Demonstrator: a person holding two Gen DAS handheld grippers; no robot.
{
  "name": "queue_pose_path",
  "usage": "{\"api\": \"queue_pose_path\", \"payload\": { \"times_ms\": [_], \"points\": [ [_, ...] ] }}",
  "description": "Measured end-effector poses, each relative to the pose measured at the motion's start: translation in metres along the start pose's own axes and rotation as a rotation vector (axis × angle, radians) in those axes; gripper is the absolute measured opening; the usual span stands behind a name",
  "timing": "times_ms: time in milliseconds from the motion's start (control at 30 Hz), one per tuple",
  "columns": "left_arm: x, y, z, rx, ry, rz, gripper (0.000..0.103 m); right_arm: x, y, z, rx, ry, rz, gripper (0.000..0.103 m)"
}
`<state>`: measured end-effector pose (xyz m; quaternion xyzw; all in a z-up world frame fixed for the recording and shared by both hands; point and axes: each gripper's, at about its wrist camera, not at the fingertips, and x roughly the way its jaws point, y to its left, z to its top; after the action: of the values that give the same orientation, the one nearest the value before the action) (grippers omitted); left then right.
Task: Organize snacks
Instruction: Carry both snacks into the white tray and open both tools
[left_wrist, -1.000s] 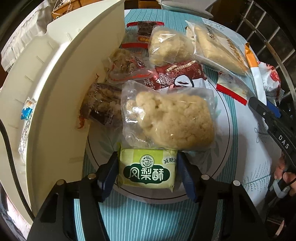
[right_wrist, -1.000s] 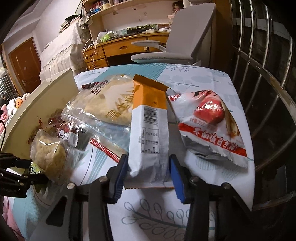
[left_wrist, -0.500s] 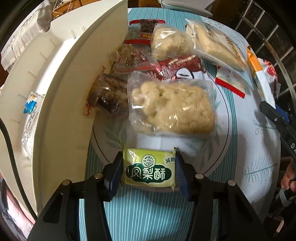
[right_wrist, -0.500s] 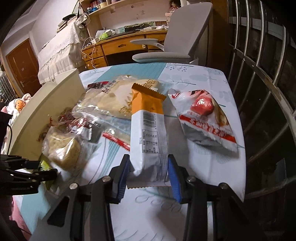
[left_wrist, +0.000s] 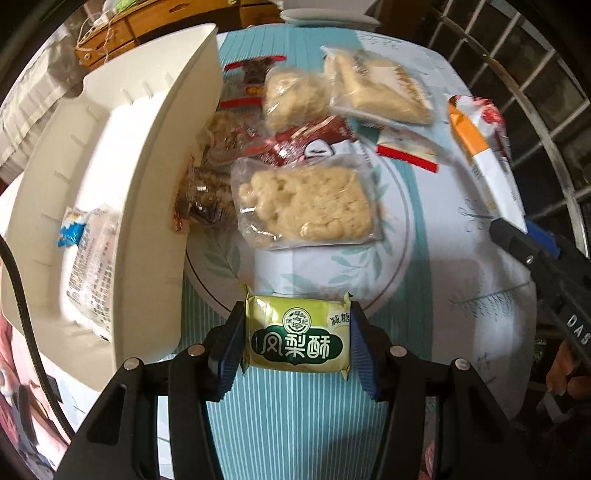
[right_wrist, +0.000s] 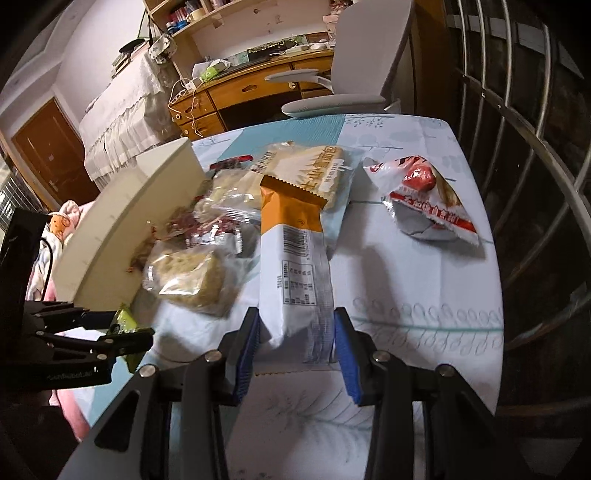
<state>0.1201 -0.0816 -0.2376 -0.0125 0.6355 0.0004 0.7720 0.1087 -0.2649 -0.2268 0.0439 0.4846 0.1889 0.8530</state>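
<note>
- Snacks in crinkly wrappers lie heaped on the counter (left_wrist: 424, 258) ahead of both hand-held grippers; a white bin (left_wrist: 122, 206) stands to the left of the left hand-held gripper, with one packet already inside.
- We judge the green pastry packet (left_wrist: 298, 339) light, small and fairly firm, with a slick foil skin that could slide; a hold across its flat sides, as it is taken now, suits it best.
- We judge the orange-and-white bar packet (right_wrist: 291, 254) light and long, soft enough to bend or droop; a hold nearer its middle would steady it more than one at the end.
- Our left hand-held gripper (left_wrist: 298, 343) is partly closed, its blue pads pressing both side edges of the green pastry packet, which sits right between the fingers, clear of the heap ahead.
- Our right hand-held gripper (right_wrist: 297, 339) is likewise partly closed, clamped on the near end of the orange-and-white bar packet, whose far end reaches forward over the other snacks.
- A clear bag of pale puffed cake (left_wrist: 306, 203) lies just ahead of the left hand-held gripper; a red-and-silver packet (right_wrist: 424, 199) lies ahead and to the right of the right one, apart from the heap.
</note>
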Motion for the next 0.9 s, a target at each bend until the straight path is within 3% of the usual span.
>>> {"api": "queue_pose_path", "payload": {
  "times_ms": [300,600,900],
  "points": [
    [-0.050,0.003,0.012,0.092,-0.036,-0.044,0.051,-0.030,0.026,-0.008,-0.007,-0.015,-0.017,0.040],
    [-0.112,0.028,0.019,0.187,-0.078,-0.152,0.052,-0.057,0.069,-0.001,-0.059,-0.062,-0.078,0.040],
    [-0.158,0.078,0.018,0.222,-0.118,-0.174,0.053,-0.071,0.129,0.017,-0.069,-0.114,-0.105,0.040]
  ]
}}
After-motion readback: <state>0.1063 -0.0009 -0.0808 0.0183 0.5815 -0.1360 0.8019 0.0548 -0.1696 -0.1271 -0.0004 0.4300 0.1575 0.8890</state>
